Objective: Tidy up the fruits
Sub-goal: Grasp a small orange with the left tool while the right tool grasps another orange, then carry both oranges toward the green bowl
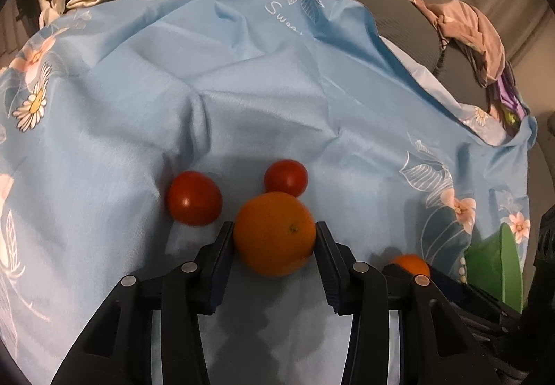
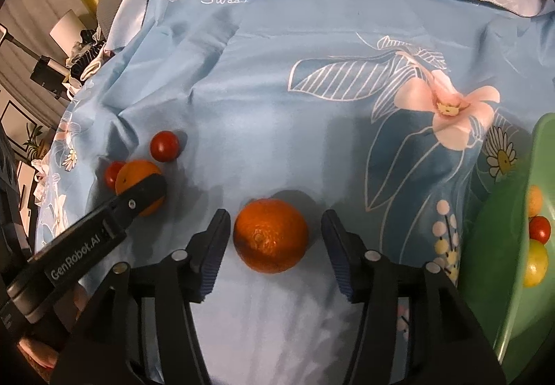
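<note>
- Cloth [image 2: 263, 114], blue and flowered, covers the whole work surface, so loose fruit rests on it without rolling far.
- Green bowl [image 2: 499, 232] at the right edge already holds a few fruits, likely the collecting spot.
- Left gripper [image 1: 274, 239] has its pads against an orange [image 1: 275, 234] beside two tomatoes [image 1: 194, 197].
- Right gripper [image 2: 275, 236] stands spread around a second orange [image 2: 270, 235], clear of both sides, seemingly lined up to close.
</note>
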`<state>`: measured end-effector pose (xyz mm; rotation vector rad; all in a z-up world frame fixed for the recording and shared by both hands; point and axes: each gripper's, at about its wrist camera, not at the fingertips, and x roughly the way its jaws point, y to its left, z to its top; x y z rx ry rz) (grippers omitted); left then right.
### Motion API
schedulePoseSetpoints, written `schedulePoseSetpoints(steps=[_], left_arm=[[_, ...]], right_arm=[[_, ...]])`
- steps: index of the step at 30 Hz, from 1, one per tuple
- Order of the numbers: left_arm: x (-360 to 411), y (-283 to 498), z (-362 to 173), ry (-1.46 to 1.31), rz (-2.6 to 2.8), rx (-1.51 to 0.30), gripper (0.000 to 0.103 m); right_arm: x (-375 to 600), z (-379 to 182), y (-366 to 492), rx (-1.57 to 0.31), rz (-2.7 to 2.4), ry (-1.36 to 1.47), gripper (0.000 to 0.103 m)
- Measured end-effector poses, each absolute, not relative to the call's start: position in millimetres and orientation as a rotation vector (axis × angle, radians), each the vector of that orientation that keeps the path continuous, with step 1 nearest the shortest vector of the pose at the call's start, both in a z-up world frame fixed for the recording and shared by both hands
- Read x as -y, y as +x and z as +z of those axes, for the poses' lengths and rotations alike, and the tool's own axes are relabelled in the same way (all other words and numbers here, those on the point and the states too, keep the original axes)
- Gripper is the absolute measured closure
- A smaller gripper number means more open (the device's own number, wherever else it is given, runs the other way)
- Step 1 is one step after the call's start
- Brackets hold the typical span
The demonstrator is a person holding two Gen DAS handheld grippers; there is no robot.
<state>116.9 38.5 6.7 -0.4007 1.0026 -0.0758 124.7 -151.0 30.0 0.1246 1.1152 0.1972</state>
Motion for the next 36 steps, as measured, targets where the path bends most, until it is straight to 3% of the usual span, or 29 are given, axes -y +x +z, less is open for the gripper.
schedulePoseSetpoints(steps=[3, 12, 13, 15, 16, 36], left_arm=[[-39, 105, 15, -0.391, -0.063, -0.997, 0.058], [-40, 83, 32, -0.341, -0.018, -0.991, 0.058], [-40, 82, 33, -0.340, -0.015, -0.989, 0.058], [-39, 82, 34, -0.350, -0.021, -0.988, 0.058], [-39, 82, 34, -0.363, -0.027, -0.989, 0.058], [-42, 72, 47, -0.370, -0.017, -0.958, 0.058]], right_arm=[[152, 35, 121, -1.096, 0.190, 0.132, 0.039], [143, 24, 118, -1.081, 0.119, 0.070, 0.039], [143, 24, 118, -1.078, 0.113, 0.070, 0.040], [140, 24, 118, -1.066, 0.120, 0.047, 0.058], [139, 24, 118, -1.062, 0.135, 0.045, 0.060], [144, 58, 68, -0.953, 0.150, 0.186, 0.060]])
